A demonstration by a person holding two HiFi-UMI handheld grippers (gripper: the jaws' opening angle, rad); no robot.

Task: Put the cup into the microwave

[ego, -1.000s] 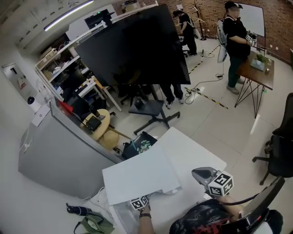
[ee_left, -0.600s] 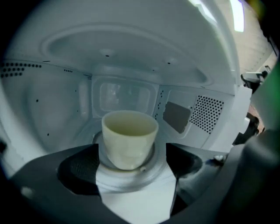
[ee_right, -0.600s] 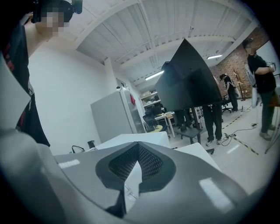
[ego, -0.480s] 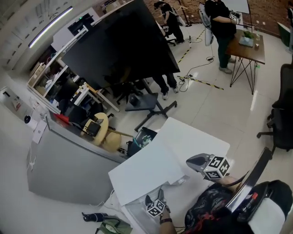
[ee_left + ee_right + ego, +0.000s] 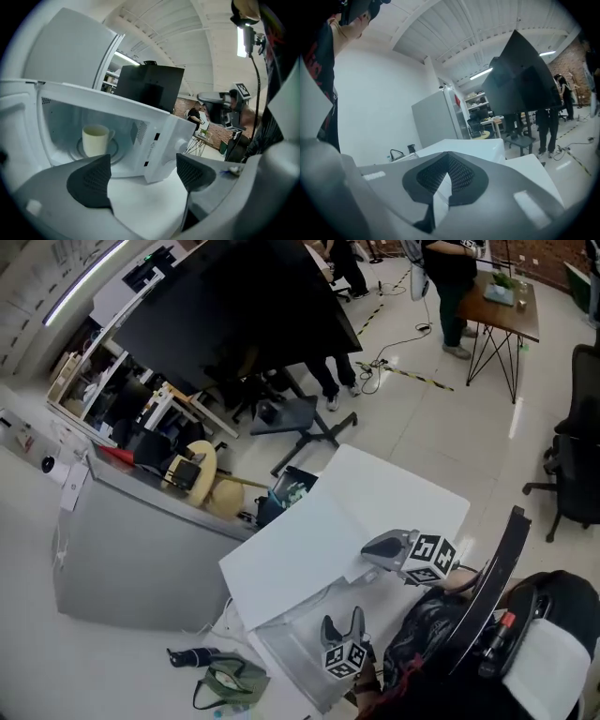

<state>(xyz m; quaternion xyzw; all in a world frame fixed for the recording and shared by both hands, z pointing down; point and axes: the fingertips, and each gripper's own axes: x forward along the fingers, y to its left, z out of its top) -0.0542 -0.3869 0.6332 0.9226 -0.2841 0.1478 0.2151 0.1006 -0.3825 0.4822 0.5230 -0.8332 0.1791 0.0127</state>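
A pale cream cup [image 5: 96, 139] stands upright on the turntable inside the white microwave [image 5: 157, 136], whose door [image 5: 70, 54] is swung open at the upper left. My left gripper [image 5: 143, 174] is open and holds nothing; it sits a little outside the cavity, facing the cup. In the head view the microwave [image 5: 295, 559] shows only its white top on the white table [image 5: 403, 493], and the cup is hidden. The left gripper [image 5: 344, 622] hangs in front of the microwave. My right gripper [image 5: 370, 548], by the microwave's right corner, is shut on nothing, as the right gripper view [image 5: 443, 180] confirms.
A big black screen [image 5: 244, 315] stands behind the table. A grey cabinet [image 5: 122, 549] is to the left, with a green bag [image 5: 225, 681] on the floor. An office chair [image 5: 572, 465] is at the right. A person [image 5: 450, 277] stands by a wooden table [image 5: 511, 306].
My left gripper has drawn back out of the microwave toward me, its open jaws now plainly visible. The right gripper drifted slightly left. The head view has tilted.
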